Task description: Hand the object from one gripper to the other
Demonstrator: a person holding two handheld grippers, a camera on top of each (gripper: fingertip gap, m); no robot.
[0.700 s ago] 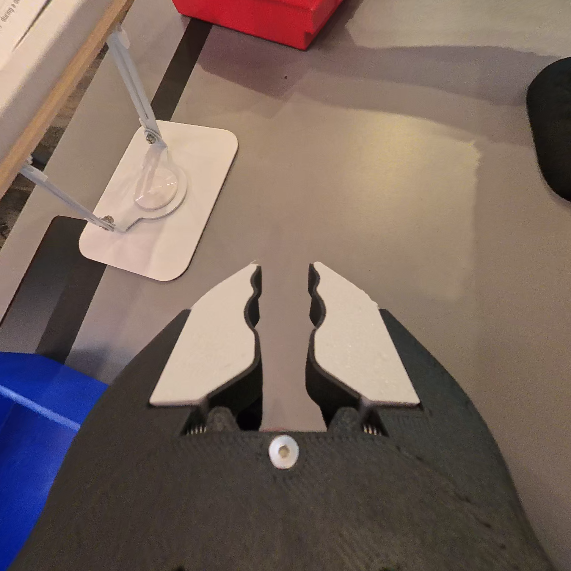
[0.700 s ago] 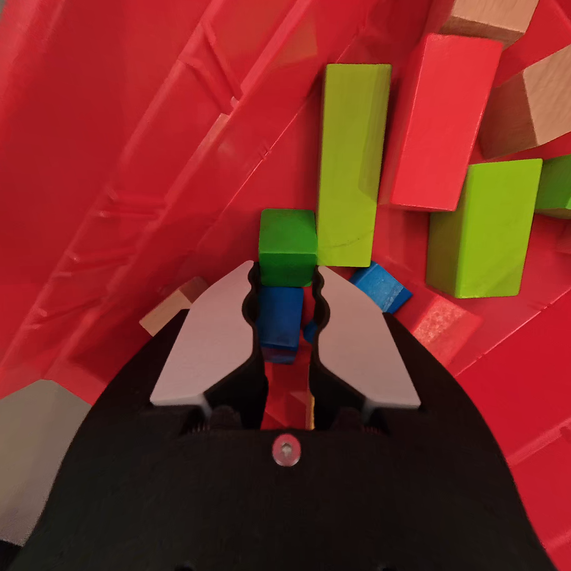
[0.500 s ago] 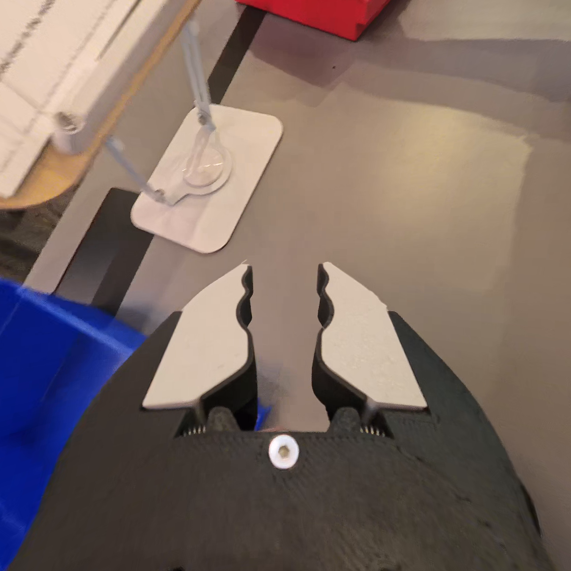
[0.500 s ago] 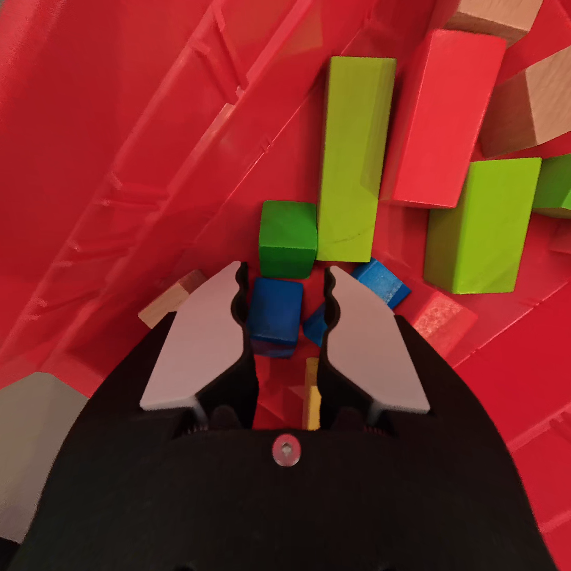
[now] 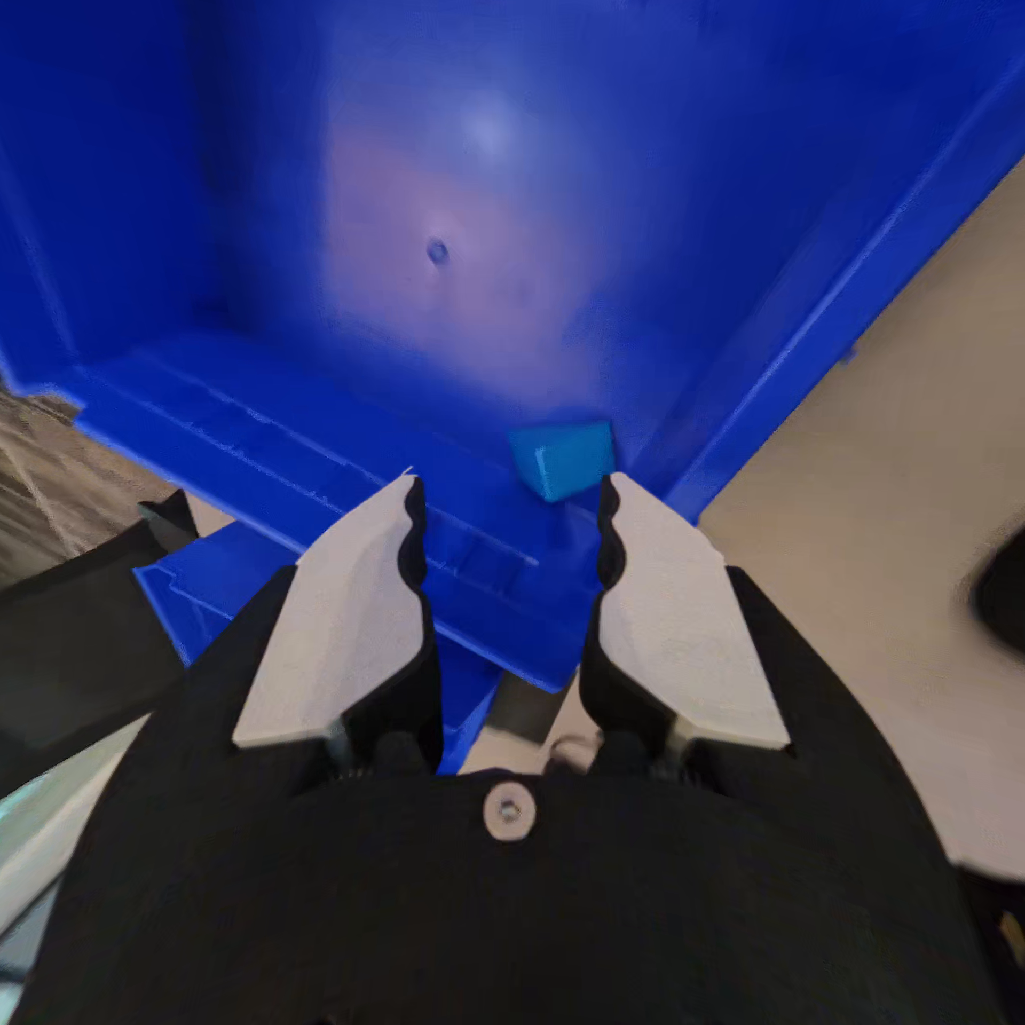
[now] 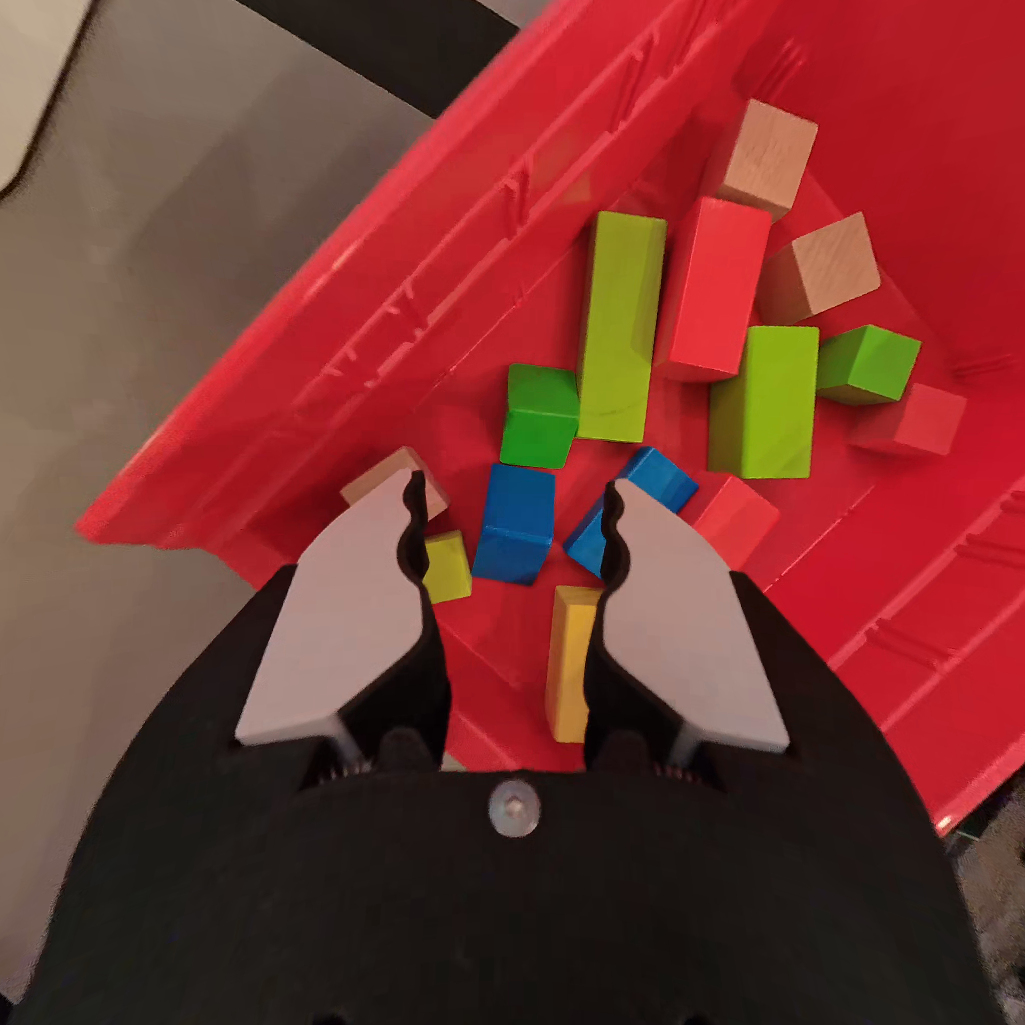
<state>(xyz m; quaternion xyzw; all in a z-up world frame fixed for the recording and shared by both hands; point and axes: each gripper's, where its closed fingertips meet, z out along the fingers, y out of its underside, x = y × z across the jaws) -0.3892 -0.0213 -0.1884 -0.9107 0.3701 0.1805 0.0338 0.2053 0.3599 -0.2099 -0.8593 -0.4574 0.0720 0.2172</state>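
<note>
In the left wrist view my left gripper (image 5: 509,488) is open and empty, just above the near wall of a blue bin (image 5: 277,444). A light blue block (image 5: 563,457) lies in the bin's near right corner, just beyond my right fingertip (image 5: 638,499), untouched. In the right wrist view my right gripper (image 6: 510,491) is open and empty above a red bin (image 6: 388,310) of wooden blocks. A blue block (image 6: 516,521) lies on the bin floor below the gap between the fingers, not gripped. A second blue block (image 6: 660,480) lies partly behind my right finger.
The red bin also holds a dark green cube (image 6: 541,416), tall lime blocks (image 6: 618,327), red blocks (image 6: 715,288), plain wood blocks (image 6: 771,155), a yellow block (image 6: 568,660) and a small lime block (image 6: 446,566). Grey tabletop (image 6: 138,277) lies left of it. A dark object (image 5: 998,599) sits right of the blue bin. Spacing between my two grippers at the tips: around 70 centimeters.
Both grippers opened wider. My left gripper swung from the grey table to over the blue bin. My right gripper pulled back and up from the blocks, so more of the red bin shows.
</note>
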